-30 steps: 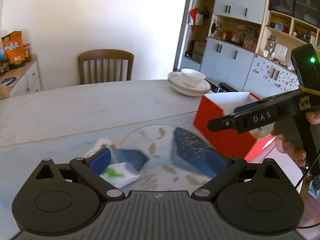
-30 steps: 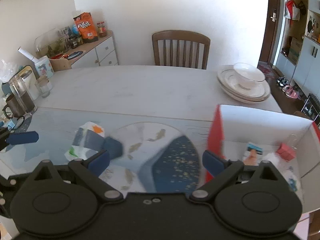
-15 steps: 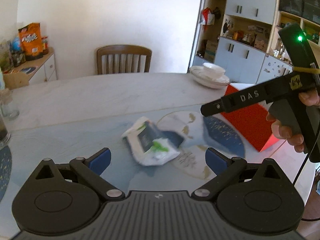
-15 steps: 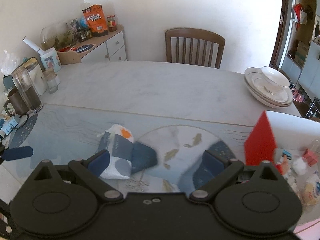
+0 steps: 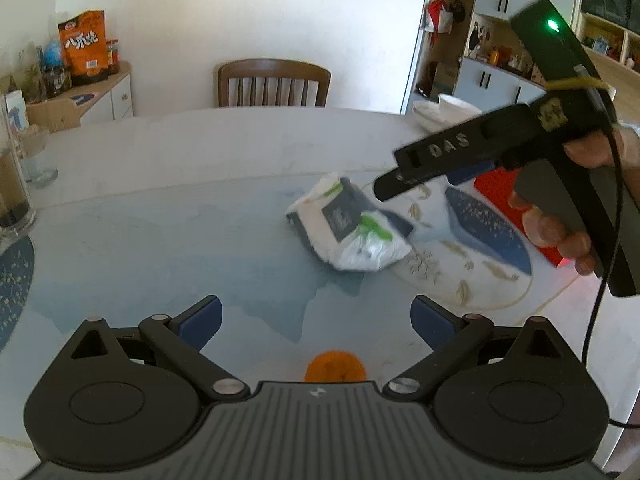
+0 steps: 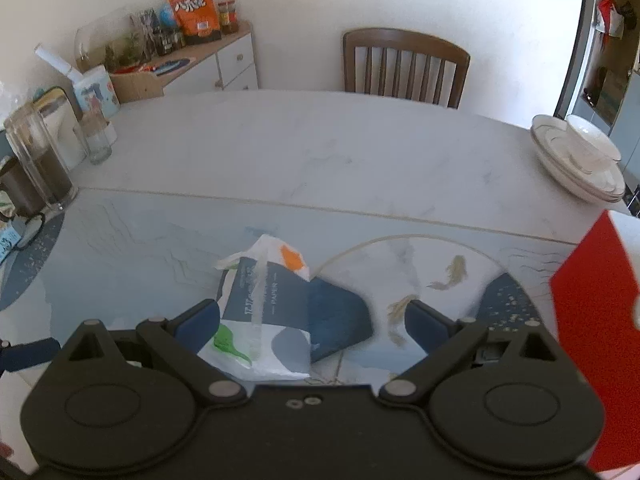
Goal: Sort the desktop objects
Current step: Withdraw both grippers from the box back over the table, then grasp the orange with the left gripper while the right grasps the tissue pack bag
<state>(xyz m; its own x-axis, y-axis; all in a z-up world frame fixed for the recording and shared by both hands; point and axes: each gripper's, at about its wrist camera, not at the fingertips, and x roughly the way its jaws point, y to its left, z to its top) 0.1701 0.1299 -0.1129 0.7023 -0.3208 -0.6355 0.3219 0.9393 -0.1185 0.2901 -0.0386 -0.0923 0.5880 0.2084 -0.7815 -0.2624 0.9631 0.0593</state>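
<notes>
A white and dark blue tissue pack (image 5: 349, 224) lies on the blue patterned table mat (image 5: 160, 256). It also shows in the right wrist view (image 6: 266, 312), just in front of and between the open fingers of my right gripper (image 6: 312, 322). My left gripper (image 5: 316, 320) is open and empty, pulled back from the pack. An orange fruit (image 5: 335, 366) lies on the mat close under the left gripper. The red box (image 6: 592, 308) stands at the right. The right gripper's body (image 5: 500, 148) hovers above the pack in the left wrist view.
A stack of white plates with a bowl (image 6: 580, 160) sits at the table's far right. Glass jars and cups (image 6: 40, 168) stand at the left edge. A wooden chair (image 6: 404, 64) is behind the table, a cabinet with snacks (image 6: 192, 44) at the back left.
Both grippers have swung left and drawn back from the red box. The right gripper now hangs over the tissue pack. The orange fruit has come into the left wrist view.
</notes>
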